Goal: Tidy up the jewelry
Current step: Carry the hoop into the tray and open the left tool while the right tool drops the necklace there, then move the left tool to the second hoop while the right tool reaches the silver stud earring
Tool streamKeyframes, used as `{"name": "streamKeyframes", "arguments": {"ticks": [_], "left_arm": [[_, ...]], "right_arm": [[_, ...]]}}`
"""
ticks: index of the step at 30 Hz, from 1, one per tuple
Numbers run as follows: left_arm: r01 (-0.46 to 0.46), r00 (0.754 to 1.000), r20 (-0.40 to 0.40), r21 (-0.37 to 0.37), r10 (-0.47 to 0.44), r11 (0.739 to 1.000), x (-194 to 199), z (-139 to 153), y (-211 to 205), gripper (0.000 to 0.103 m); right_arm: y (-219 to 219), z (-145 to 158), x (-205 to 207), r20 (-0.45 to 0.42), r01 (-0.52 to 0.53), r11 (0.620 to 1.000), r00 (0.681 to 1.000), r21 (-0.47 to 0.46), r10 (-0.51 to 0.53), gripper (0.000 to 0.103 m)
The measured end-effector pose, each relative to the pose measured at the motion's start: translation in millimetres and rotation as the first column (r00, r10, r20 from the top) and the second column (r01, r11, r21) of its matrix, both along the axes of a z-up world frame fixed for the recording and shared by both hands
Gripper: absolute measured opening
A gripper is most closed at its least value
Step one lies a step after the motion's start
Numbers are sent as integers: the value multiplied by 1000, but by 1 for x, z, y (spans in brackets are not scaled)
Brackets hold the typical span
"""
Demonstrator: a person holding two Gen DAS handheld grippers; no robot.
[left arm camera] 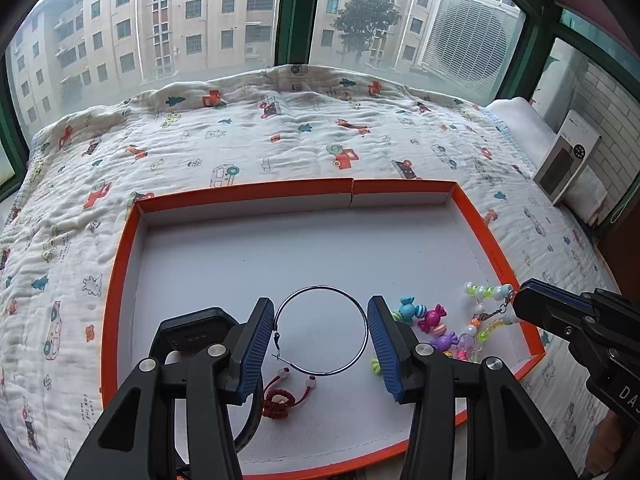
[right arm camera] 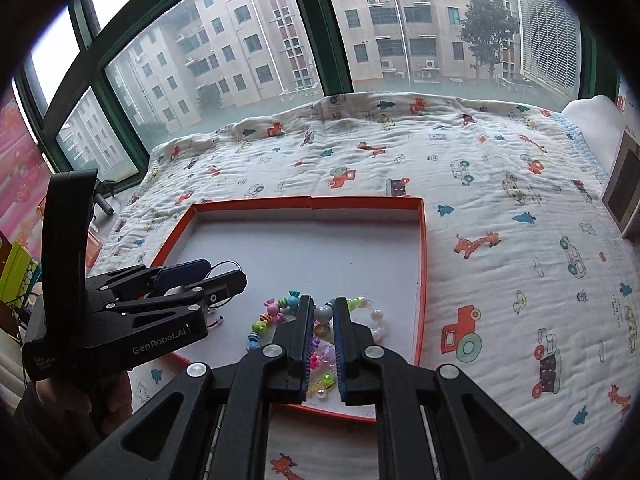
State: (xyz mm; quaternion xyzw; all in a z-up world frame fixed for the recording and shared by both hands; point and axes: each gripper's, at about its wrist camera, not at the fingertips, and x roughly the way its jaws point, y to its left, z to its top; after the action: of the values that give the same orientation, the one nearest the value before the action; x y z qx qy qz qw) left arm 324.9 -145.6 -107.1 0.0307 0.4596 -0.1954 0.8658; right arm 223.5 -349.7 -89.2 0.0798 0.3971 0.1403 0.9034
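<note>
Inside the tray: all the jewelry I can see lies on the white floor of the orange-rimmed tray [left arm camera: 120, 264], crowded toward the near edge.
Hoop: the thin metal hoop [left arm camera: 320, 330] lies flat between the fingers of my left claw [left arm camera: 320, 312]; whether either pad touches the wire I cannot tell.
Left claw: spread wide, about the hoop's width, gripping nothing as far as I can judge.
Red cord bracelet: the red cord bracelet [left arm camera: 280, 396] lies just behind the hoop, half hidden under my left finger.
Candy beads: the candy-bead bracelet [left arm camera: 424, 320] lies just right of the hoop, bright pieces bunched together.
Clear beads: the translucent bead bracelet [left arm camera: 486, 312] lies near the tray's right wall.
Right claw: my right claw [right arm camera: 320, 312] is narrowed to a slim gap, with a whitish bead of the translucent bracelet at its tips; I judge it pinched there, though contact is not plain.
Progress: early, I judge; pieces are gathered but heaped, none laid out apart, and the far part of the tray is bare.
Left to do: separate the two bead strands, spread each piece into its own spot.
Around: the tray sits on a cartoon-print blanket [left arm camera: 280, 140] by a window [left arm camera: 200, 20], with a grey-and-white box [left arm camera: 568, 160] at the right.
</note>
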Motion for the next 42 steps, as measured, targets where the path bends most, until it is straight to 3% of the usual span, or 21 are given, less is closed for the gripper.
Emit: {"name": "streamKeyframes", "arguments": {"ticks": [12, 18, 23, 32, 36, 42], "left_arm": [[-1, 1000, -15, 9, 1, 1000, -7, 2, 1, 59], [27, 1000, 4, 15, -27, 1000, -48, 23, 14, 59], [46, 998, -42, -1, -46, 999, -91, 27, 27, 59], [87, 992, -98, 4, -86, 996, -151, 8, 27, 65], [99, 990, -104, 12, -97, 995, -157, 3, 25, 65], [121, 986, -116, 24, -118, 992, -154, -4, 19, 65]], "right_arm": [[-1, -1, -5, -19, -1, 1000, 1000, -27, 0, 14], [-7, 11, -28, -8, -3, 1000, 1000, -25, 2, 19], [-10, 12, -57, -12, -19, 998, 1000, -68, 19, 25], [-21, -14, -98, -76, -53, 994, 996, -93, 46, 28], [-22, -29, -99, -91, -85, 986, 993, -141, 72, 28], [-31, -38, -84, -97, -134, 983, 988, -122, 123, 28]]}}
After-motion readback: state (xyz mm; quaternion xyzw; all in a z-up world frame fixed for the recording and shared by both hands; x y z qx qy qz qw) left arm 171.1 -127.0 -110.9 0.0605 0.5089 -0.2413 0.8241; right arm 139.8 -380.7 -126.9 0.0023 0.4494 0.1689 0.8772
